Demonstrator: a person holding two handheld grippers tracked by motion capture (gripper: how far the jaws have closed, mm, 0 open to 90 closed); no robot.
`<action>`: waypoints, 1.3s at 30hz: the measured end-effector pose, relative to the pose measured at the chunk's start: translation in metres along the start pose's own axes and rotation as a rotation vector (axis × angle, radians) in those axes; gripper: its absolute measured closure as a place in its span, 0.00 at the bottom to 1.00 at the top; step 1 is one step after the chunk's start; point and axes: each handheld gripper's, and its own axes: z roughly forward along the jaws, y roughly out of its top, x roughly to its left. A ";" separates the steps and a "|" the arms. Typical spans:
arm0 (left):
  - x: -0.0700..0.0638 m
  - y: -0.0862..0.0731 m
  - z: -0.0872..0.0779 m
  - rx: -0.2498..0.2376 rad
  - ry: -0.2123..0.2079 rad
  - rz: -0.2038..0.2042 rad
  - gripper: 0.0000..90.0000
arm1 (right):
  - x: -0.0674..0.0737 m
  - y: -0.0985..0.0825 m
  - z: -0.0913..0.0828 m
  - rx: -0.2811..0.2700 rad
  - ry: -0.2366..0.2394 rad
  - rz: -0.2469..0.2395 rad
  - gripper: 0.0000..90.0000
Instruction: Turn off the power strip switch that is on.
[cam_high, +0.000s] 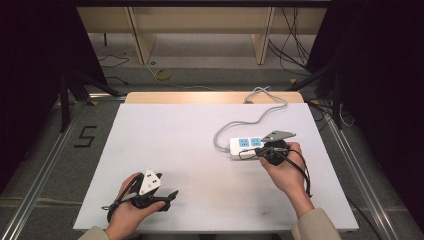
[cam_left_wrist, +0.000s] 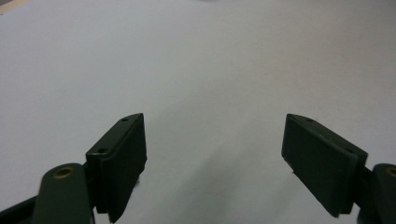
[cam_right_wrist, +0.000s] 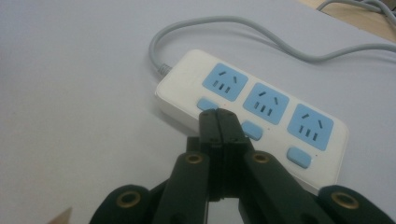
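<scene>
White power strip (cam_right_wrist: 252, 112) touches closed right tool (cam_right_wrist: 218, 114).

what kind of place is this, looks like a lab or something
Probably a lab or recording workspace: a white-topped table framed by aluminium rails, black curtains at both sides, loose cables on the grey floor, and a white power strip with blue sockets.

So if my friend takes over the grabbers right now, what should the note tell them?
Right gripper: shut, nothing held, tips at the first blue switch of the white power strip; contact unclear.
Left gripper: open, empty, over bare table.
Strip lies at the table's right side, its grey cord running off the far edge.
Done: tips lined up at the switch.
Left: probably pressing the switches; whether any is pressed can't be told.
</scene>
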 end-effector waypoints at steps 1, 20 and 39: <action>0.000 0.000 0.000 0.001 0.001 0.000 0.24 | 0.000 0.000 0.000 0.001 0.001 0.000 1.00; 0.000 0.000 0.000 0.001 -0.004 0.006 0.24 | -0.001 0.013 0.010 0.036 0.008 -0.006 1.00; 0.000 0.000 0.000 0.004 -0.006 0.014 0.24 | -0.002 0.020 0.017 0.066 0.009 -0.008 1.00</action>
